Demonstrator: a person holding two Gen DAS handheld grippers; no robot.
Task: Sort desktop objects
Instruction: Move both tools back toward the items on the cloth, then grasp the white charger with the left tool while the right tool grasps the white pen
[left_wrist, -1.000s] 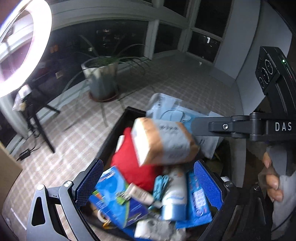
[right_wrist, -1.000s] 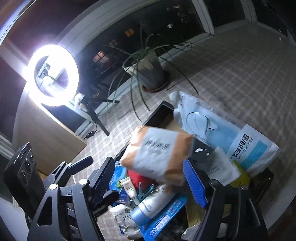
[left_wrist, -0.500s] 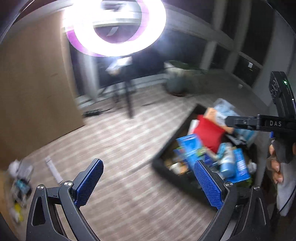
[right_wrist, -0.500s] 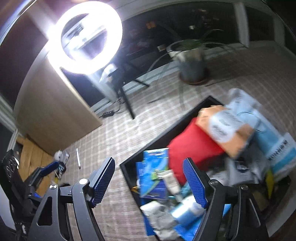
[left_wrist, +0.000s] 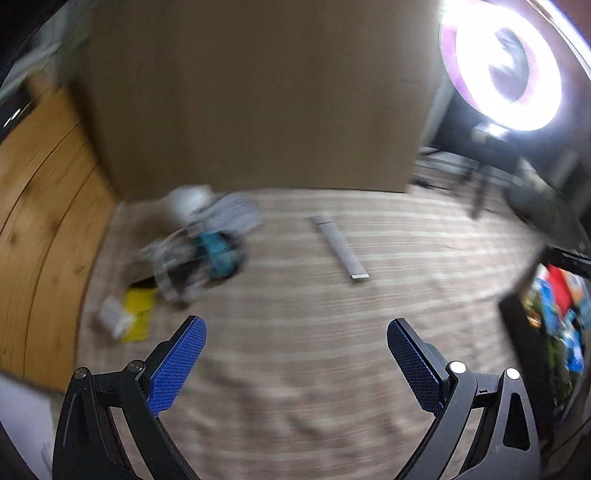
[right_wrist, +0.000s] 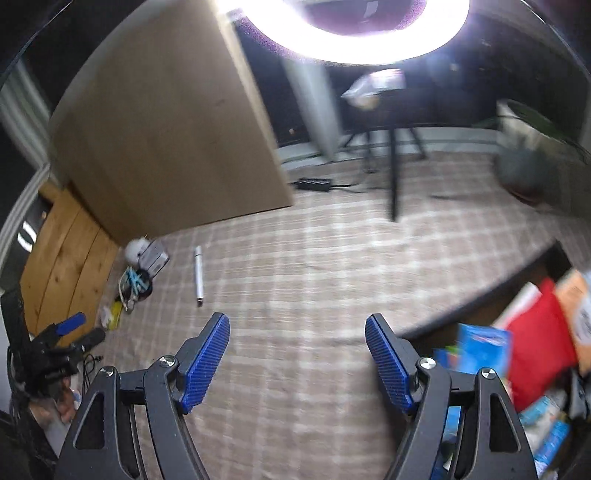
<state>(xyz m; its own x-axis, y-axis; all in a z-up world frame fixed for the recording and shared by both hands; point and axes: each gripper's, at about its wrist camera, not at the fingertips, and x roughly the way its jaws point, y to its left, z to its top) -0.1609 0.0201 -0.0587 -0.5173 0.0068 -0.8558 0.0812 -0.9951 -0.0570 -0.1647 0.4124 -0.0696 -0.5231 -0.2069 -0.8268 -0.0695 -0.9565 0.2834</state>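
Left tongs (left_wrist: 295, 345): jaws spread wide, blue ribbed pads (left_wrist: 177, 365) bare, nothing between them; poised above the checked tablecloth (left_wrist: 295, 387). The view is motion-blurred.

Right tongs (right_wrist: 297, 343): jaws likewise parted and empty, blue pads (right_wrist: 205, 363) facing each other over the same cloth (right_wrist: 295, 266).

Items ahead of the left tongs — a slim silver pen (left_wrist: 340, 245) lying alone on the cloth, well apart from the rest. To its left, a blurred cluster: a clear container with teal clips (left_wrist: 199, 254), a white round object (left_wrist: 186, 201) behind it, and a yellow packet (left_wrist: 138, 312) with a small white piece (left_wrist: 112, 319) resting on it, nearest the wooden floor (left_wrist: 40, 206).

Same items from the right wrist view: pen (right_wrist: 198, 271) far left of centre, clip container (right_wrist: 133, 282) and white round object (right_wrist: 135, 249) beside the base of a tall brown panel (right_wrist: 162, 122).

Black storage box (right_wrist: 484, 291): at the right edge, well apart from the loose cluster. Contents — a red pouch (right_wrist: 539, 339), a blue packet (right_wrist: 480, 349), an orange-and-white pack (right_wrist: 576, 306), further blurred packaging. In the left wrist view, the box (left_wrist: 517, 321) shows only at the far right.

Surroundings: a lit ring light (left_wrist: 506, 62) on a tripod (right_wrist: 393, 162), a potted plant (right_wrist: 532, 155) at far right.
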